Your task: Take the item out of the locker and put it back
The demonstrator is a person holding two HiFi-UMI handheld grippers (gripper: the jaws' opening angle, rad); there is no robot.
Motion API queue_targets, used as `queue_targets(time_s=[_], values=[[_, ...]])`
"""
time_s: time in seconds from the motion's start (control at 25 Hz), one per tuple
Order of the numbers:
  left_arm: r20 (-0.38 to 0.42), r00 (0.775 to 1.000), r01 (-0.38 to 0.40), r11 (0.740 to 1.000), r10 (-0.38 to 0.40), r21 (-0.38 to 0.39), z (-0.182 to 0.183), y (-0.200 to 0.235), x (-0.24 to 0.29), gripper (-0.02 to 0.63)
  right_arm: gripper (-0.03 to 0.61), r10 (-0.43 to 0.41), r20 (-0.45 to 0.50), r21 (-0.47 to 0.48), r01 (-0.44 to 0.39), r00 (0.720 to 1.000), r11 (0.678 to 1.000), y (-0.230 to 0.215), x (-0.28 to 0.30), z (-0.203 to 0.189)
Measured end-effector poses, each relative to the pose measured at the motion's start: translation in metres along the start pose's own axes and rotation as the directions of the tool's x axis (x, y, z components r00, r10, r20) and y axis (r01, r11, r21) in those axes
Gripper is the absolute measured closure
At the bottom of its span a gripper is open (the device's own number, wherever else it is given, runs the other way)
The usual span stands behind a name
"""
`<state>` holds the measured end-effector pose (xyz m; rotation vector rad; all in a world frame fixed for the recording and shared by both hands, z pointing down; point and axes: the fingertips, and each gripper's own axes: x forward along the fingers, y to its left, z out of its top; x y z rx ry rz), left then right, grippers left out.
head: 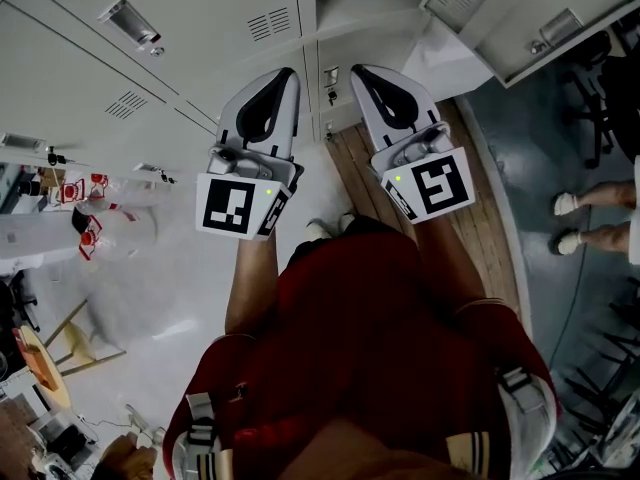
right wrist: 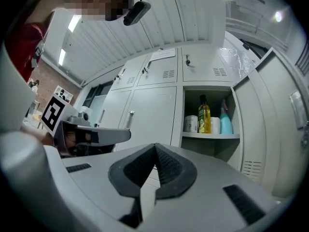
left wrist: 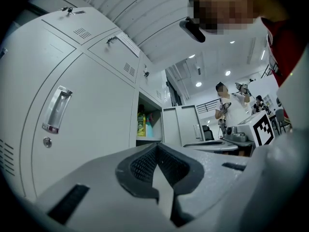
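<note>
Both grippers are clenched shut on nothing. The left gripper (left wrist: 157,148) and right gripper (right wrist: 155,146) sit side by side, a little apart, out in front of the person's red shirt (head: 370,318) and aimed at the lockers. Beyond them one locker (right wrist: 207,92) stands with its door (right wrist: 270,129) swung wide. On its shelf (right wrist: 210,136) stand a tub (right wrist: 191,123), a yellow bottle (right wrist: 204,116), a white roll (right wrist: 215,125) and a blue spray bottle (right wrist: 225,122), well clear of both grippers.
</note>
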<state>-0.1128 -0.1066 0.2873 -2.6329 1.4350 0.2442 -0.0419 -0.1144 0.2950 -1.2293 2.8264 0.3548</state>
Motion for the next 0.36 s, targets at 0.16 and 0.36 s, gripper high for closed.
queue_targets(time_s=[0.16, 0.36], values=[[-0.002, 1.0, -0.008, 1.0, 0.008, -0.007, -0.001, -0.004, 0.008, 0.607, 0.581, 0.003, 0.001, -0.002, -0.003, 1.0, 1.0, -0.01, -0.004, -0.001], [-0.012, 1.0, -0.015, 1.0, 0.015, -0.004, -0.007, -0.011, 0.014, 0.607, 0.581, 0.002, 0.007, 0.007, -0.002, 1.0, 1.0, -0.02, -0.01, -0.004]])
